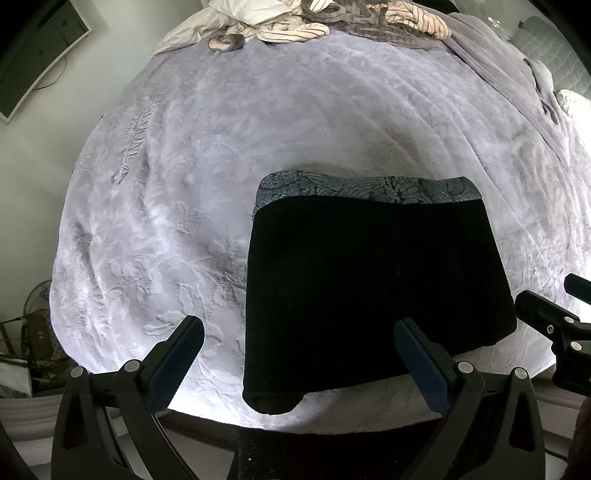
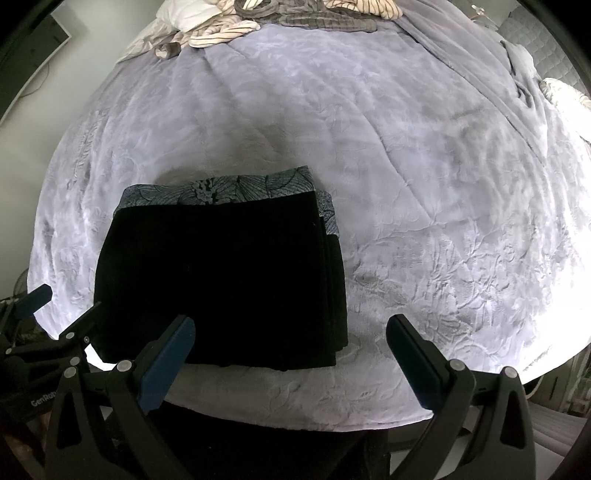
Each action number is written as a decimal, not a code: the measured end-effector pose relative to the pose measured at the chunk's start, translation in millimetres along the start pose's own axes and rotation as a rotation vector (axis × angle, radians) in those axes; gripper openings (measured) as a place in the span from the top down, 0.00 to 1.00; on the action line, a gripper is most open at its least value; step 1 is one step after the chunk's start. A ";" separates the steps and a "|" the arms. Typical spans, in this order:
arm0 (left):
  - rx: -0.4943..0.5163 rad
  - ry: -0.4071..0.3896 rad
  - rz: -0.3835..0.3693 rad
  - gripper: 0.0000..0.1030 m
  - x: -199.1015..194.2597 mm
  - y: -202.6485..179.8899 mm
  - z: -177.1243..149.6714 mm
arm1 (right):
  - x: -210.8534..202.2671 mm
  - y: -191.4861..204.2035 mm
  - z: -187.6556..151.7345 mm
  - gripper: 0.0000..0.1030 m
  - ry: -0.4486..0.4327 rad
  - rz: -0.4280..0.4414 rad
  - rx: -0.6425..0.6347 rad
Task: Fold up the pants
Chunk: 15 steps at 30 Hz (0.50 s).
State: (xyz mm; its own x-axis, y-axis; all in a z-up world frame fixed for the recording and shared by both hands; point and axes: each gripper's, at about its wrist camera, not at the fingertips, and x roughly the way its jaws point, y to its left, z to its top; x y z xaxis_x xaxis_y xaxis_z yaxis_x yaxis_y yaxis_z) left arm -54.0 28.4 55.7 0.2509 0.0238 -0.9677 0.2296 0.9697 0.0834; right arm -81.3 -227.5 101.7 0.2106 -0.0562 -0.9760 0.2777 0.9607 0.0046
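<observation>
one pair of black fabric pants with a grey leaf-print band (image 1: 376,284) lies folded into a compact rectangle near the front edge of a pale lilac plush blanket (image 1: 258,129). two black hand-held grippers, left gripper (image 1: 299,339) and right gripper (image 2: 291,338), hover wide apart-fingered, gripping nothing.

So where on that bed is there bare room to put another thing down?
The blanket lies bare right of the pants, out to the bed's edge, and beyond them up to the clothes pile. In the left view, also left of the pants. Crowded: the far end, under that pile.
</observation>
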 end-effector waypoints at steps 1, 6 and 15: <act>0.000 0.000 0.000 0.00 0.0 0.0 0.0 | 0.0 -0.1 0.1 0.00 0.000 0.000 0.000; 0.001 0.000 -0.002 0.00 -0.2 0.3 0.3 | -0.3 1.0 0.7 0.00 0.000 0.000 -0.007; 0.002 0.000 -0.001 0.00 -0.5 -0.1 -0.7 | -0.3 3.4 1.8 0.00 0.004 0.002 -0.025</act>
State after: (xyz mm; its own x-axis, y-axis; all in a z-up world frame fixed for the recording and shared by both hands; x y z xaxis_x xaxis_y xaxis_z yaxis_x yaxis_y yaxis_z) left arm -54.8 28.5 56.0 0.2506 0.0227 -0.9678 0.2321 0.9692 0.0828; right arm -78.7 -224.8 102.4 0.2073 -0.0534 -0.9768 0.2536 0.9673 0.0009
